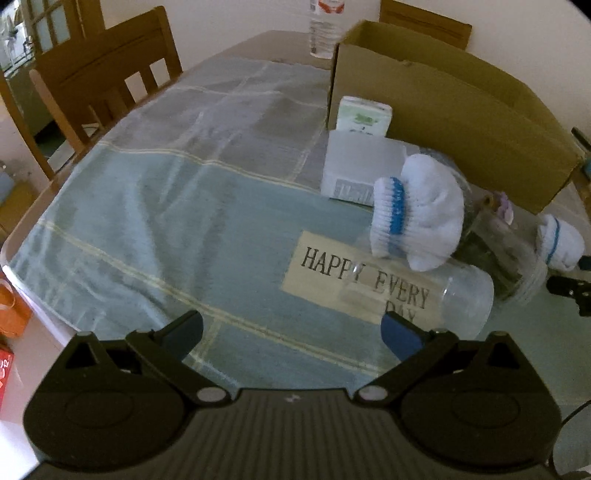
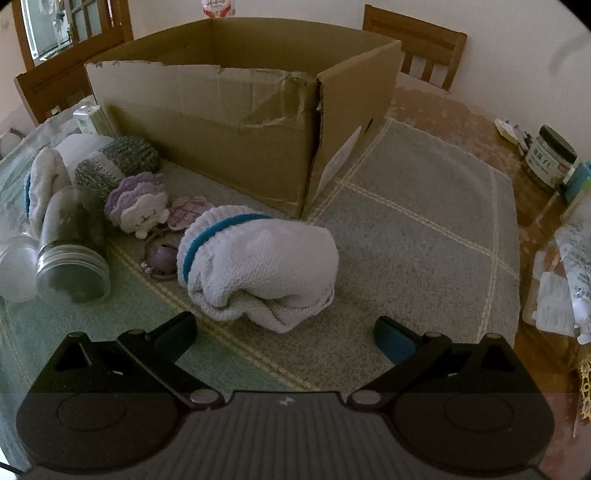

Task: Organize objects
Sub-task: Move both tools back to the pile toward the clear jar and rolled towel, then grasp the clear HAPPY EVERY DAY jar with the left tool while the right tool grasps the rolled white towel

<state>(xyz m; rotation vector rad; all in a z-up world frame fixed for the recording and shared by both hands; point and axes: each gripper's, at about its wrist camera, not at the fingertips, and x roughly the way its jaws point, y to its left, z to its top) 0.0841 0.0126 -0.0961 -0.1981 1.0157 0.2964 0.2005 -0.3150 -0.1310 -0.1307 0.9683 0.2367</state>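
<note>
An open cardboard box [image 2: 229, 122] stands at the back of the table; it also shows in the left wrist view [image 1: 461, 110]. A rolled white sock with a blue band [image 2: 258, 266] lies just ahead of my open, empty right gripper [image 2: 284, 332]. A second rolled sock [image 1: 417, 214] rests on a clear bottle [image 1: 443, 295] lying on its side, just right of my open, empty left gripper [image 1: 291, 332]. A dark jar [image 2: 70, 247], a grey knitted roll [image 2: 118, 162] and purple crochet pieces [image 2: 140, 206] lie left of the box.
A white plastic container [image 1: 358, 170] and a small white carton [image 1: 364, 114] sit by the box. A water bottle [image 1: 325, 29] stands at the far end. Wooden chairs [image 1: 103, 70] surround the table. Jars and packets [image 2: 550, 158] crowd the right edge.
</note>
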